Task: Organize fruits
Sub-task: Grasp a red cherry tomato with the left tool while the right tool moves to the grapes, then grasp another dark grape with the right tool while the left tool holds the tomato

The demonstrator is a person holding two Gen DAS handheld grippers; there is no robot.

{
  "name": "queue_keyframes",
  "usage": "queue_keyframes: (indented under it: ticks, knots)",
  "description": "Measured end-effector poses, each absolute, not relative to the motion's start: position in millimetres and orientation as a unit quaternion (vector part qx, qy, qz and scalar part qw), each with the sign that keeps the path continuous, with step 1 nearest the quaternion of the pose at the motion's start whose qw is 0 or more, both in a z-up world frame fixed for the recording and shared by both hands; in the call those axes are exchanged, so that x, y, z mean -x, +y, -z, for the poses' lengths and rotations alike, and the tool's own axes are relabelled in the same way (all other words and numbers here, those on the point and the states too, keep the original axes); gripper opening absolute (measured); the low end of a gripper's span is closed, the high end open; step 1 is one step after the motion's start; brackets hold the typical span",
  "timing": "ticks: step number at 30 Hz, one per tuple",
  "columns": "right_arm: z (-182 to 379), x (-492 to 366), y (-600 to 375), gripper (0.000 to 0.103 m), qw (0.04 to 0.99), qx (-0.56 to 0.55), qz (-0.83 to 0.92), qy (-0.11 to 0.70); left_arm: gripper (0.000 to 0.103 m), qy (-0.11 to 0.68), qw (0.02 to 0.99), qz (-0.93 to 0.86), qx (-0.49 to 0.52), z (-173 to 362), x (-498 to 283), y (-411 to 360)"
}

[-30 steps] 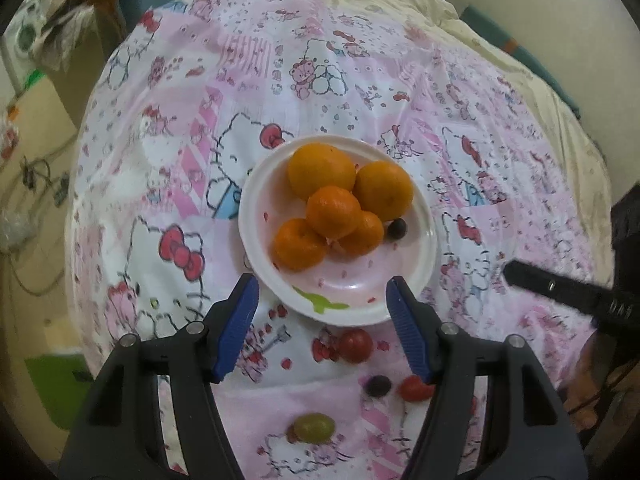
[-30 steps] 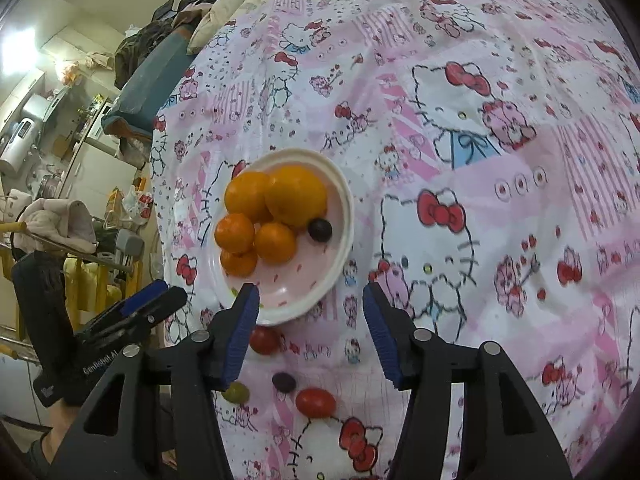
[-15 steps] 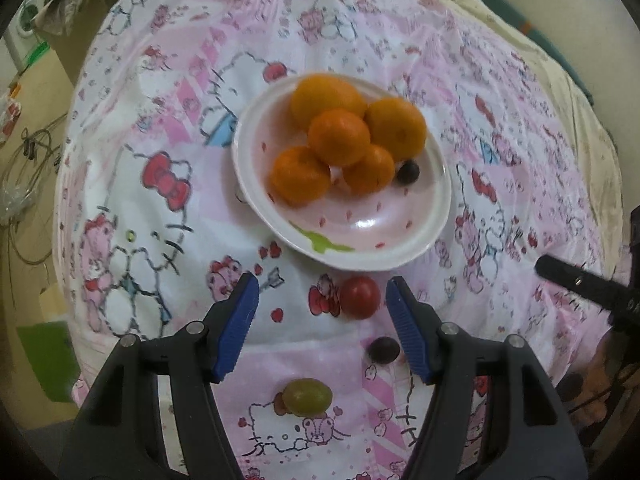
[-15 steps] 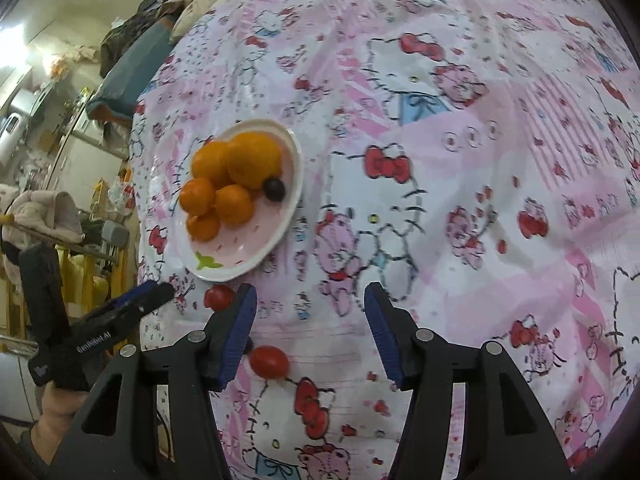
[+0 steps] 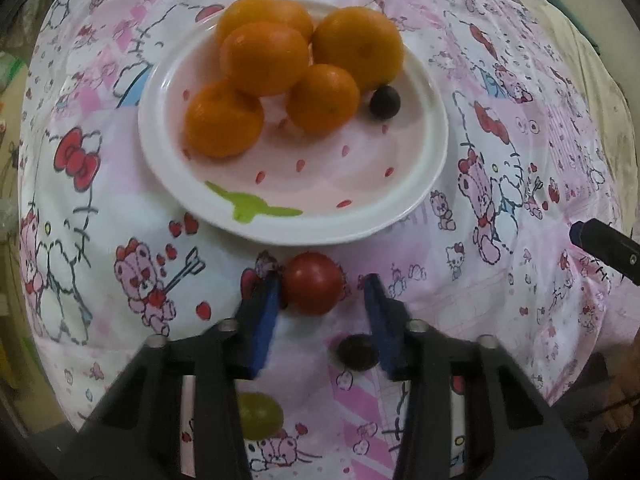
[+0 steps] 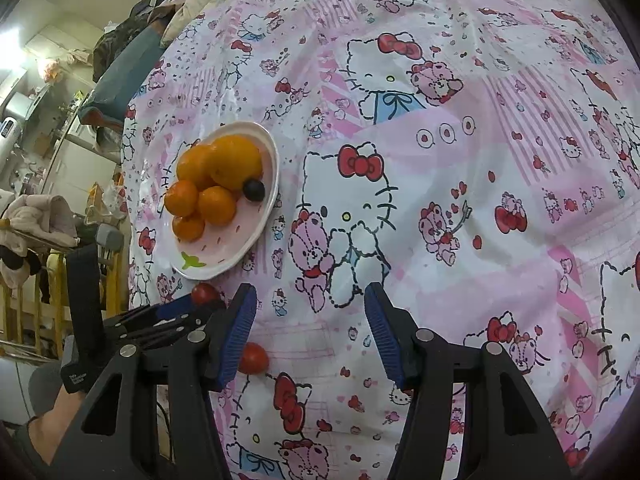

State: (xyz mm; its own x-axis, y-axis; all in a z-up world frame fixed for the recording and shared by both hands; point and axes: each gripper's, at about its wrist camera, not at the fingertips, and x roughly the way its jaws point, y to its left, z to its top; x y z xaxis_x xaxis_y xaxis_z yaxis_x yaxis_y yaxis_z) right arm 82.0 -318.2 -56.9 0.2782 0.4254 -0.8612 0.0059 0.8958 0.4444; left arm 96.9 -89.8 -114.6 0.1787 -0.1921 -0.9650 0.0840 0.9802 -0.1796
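A white plate (image 5: 424, 184) holds several oranges (image 5: 264, 60) and a dark grape (image 5: 385, 101); it also shows in the right wrist view (image 6: 256, 236). A red cherry tomato (image 5: 314, 288) lies on the cloth just in front of the plate. My left gripper (image 5: 322, 294) is open around it, the left pad close to its side. A dark grape (image 5: 357, 352) and a green grape (image 5: 258, 416) lie nearer the camera. My right gripper (image 6: 310, 316) is open and empty above bare cloth. A second red tomato (image 6: 253, 358) lies by its left finger.
The Hello Kitty cloth (image 6: 440, 160) covers the whole table. The left gripper (image 6: 160, 316) shows in the right wrist view at the table's left edge. Furniture and clutter (image 6: 48, 160) stand beyond that edge. The right gripper's tip (image 5: 604, 246) shows at right.
My left gripper has dropped forward and its jaws now straddle the red tomato and have narrowed. My right gripper has drifted right, away from the plate.
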Motion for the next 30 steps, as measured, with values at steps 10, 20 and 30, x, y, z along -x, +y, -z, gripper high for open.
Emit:
queue_keyframes:
  ticks: [10, 20, 30]
  knots:
    - [58, -86, -296, 0.059, 0.774, -0.169, -0.151, 0.591, 0.025, 0.625, 0.773, 0.090, 0.059, 96, -93, -70]
    - [79, -89, -223, 0.059, 0.748, -0.074, -0.198, 0.630, 0.025, 0.602, 0.791, 0.064, 0.087, 69, -92, -32]
    - [116, -59, -126, 0.056, 0.701, 0.133, -0.273, 0.645, 0.025, 0.586, 0.801, 0.058, 0.110, 60, -89, -3]
